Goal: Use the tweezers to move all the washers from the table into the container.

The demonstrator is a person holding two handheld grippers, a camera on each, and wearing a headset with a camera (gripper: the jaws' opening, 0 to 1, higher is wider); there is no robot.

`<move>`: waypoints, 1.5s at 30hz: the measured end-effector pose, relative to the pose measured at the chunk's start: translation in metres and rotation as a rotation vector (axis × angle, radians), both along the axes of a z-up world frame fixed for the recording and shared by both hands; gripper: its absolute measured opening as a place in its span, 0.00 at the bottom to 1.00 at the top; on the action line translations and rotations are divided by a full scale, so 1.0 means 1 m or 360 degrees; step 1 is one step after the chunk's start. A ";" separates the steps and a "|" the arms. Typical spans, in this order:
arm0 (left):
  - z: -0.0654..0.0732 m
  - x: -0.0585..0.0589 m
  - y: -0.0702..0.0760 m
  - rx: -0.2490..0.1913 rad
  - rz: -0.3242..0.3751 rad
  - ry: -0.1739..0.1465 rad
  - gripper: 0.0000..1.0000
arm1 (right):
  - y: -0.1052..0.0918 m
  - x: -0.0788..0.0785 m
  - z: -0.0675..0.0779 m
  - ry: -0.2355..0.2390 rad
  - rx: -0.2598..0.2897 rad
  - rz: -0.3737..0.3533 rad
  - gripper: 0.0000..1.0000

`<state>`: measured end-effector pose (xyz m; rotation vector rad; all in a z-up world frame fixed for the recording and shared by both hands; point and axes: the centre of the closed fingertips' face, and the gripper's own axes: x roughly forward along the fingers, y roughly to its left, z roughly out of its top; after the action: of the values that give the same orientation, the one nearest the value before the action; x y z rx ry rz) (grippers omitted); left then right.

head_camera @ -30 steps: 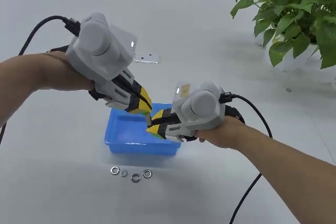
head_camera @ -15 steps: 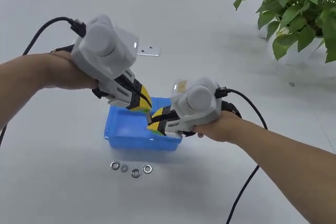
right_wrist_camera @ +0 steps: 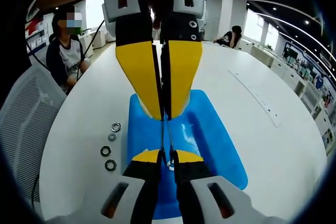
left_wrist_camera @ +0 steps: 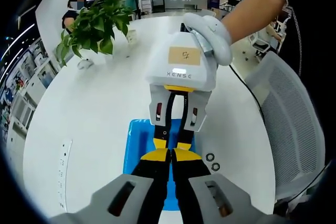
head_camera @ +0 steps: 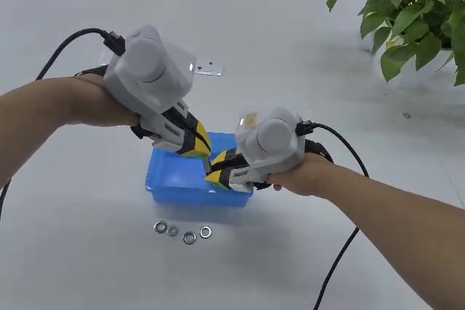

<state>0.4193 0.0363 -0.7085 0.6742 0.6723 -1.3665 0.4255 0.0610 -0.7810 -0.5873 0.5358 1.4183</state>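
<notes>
Reading the left gripper view, I make out letters like "KENSC" on the right gripper (left_wrist_camera: pixel 171 149), under a tan sticker I cannot read. The left gripper (right_wrist_camera: pixel 164 113) has its yellow jaws clenched on the thin tweezers (right_wrist_camera: pixel 165 132). The right jaws pinch the same tweezers above the blue container (right_wrist_camera: pixel 210 129). Four washers (right_wrist_camera: pixel 105 150) lie on the table (right_wrist_camera: pixel 273 156) beside it.

— What's different from a second ago?
— The grey, yellow-tipped left gripper (head_camera: pixel 197 149) and right gripper (head_camera: pixel 213 176) have dipped slightly, nearer the front wall of the blue rectangular plastic container (head_camera: pixel 163 192).
</notes>
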 end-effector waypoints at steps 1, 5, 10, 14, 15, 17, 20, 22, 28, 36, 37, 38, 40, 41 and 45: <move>0.000 0.000 0.000 -0.0001 0.0000 -0.0001 0.05 | 0.000 0.000 0.000 -0.0002 0.0000 0.0000 0.11; 0.003 0.000 0.000 -0.0005 0.0001 -0.0004 0.05 | 0.000 0.000 0.003 -0.0012 0.0007 -0.0003 0.11; 0.006 -0.001 0.000 -0.0013 0.0004 -0.0011 0.05 | -0.001 -0.001 0.006 -0.0025 0.0011 -0.0003 0.11; 0.010 -0.002 0.000 -0.0020 0.0008 -0.0017 0.05 | -0.001 -0.002 0.010 -0.0042 0.0016 -0.0005 0.11; 0.012 -0.003 0.000 -0.0023 0.0009 -0.0017 0.05 | -0.001 -0.002 0.011 -0.0044 0.0018 -0.0005 0.11; 0.014 -0.003 0.000 -0.0027 0.0010 -0.0021 0.05 | -0.001 -0.003 0.014 -0.0056 0.0022 -0.0006 0.11; 0.018 -0.005 0.000 -0.0033 0.0010 -0.0024 0.05 | -0.002 -0.004 0.018 -0.0068 0.0031 -0.0010 0.11; 0.021 -0.006 0.000 -0.0035 0.0013 -0.0026 0.05 | -0.002 -0.005 0.021 -0.0081 0.0038 -0.0009 0.11; 0.030 -0.012 0.001 -0.0037 0.0013 -0.0039 0.05 | 0.000 -0.010 0.031 -0.0106 0.0062 -0.0008 0.11; 0.043 -0.022 0.004 -0.0029 0.0012 -0.0074 0.05 | 0.003 -0.019 0.044 -0.0146 0.0087 0.0004 0.11; 0.044 -0.024 0.005 -0.0028 0.0011 -0.0076 0.05 | 0.003 -0.020 0.045 -0.0152 0.0087 0.0008 0.11; 0.044 -0.025 0.005 -0.0027 0.0011 -0.0077 0.05 | 0.004 -0.022 0.046 -0.0159 0.0090 0.0009 0.11; 0.046 -0.028 0.005 -0.0020 0.0007 -0.0080 0.05 | 0.005 -0.024 0.047 -0.0161 0.0096 0.0014 0.11; 0.046 -0.031 0.006 -0.0012 0.0002 -0.0086 0.05 | 0.006 -0.026 0.048 -0.0164 0.0097 0.0021 0.11; 0.049 -0.037 0.006 -0.0006 0.0000 -0.0087 0.05 | 0.008 -0.033 0.050 -0.0173 0.0107 0.0028 0.11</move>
<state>0.3828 0.0424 -0.6599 0.7060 0.6263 -1.3446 0.3929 0.0690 -0.7311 -0.6128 0.3961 1.4070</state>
